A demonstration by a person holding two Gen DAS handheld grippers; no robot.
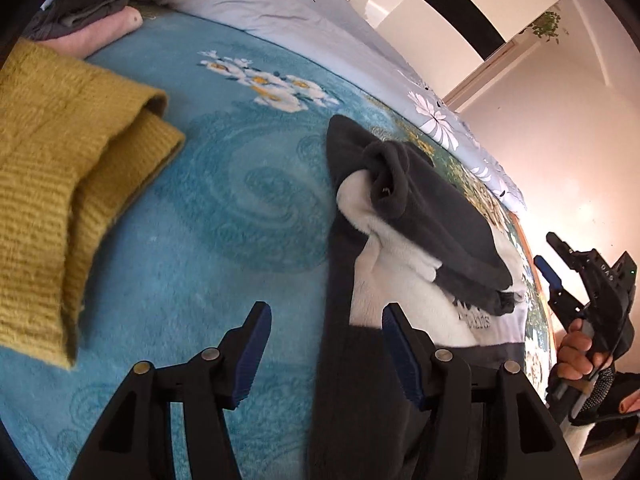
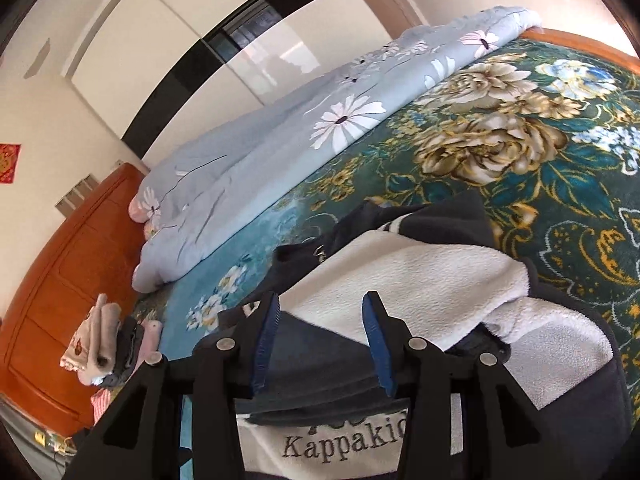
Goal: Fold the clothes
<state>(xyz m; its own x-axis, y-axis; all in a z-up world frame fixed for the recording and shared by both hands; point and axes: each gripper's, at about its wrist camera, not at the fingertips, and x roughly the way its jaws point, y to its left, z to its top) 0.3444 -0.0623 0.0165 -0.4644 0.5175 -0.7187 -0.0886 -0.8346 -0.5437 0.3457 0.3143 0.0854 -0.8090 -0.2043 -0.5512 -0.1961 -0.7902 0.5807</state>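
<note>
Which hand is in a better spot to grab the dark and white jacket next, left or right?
Probably right. The right gripper is open directly over the dark and white jacket, fabric showing between its fingers. The left gripper is also open, but straddles the jacket's edge, partly over the blue blanket.

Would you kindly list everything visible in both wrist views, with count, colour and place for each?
fleece jacket: one, dark grey with white lining, crumpled on the blanket, in front of both grippers
sweater: one, mustard yellow, folded, on the blanket at the left of the left wrist view
folded clothes pile: one pile, grey, pink and beige, near the headboard
blanket: one, teal-blue with floral pattern, covering the bed
quilt: one, pale blue with white daisies, bunched along the bed's far side
headboard: one, orange-brown wood, at the bed's end
wardrobe: one, white with a black band, against the wall
left gripper: one, black with blue pads, open over the jacket
right gripper: one, black with blue pads, open over the jacket
</note>
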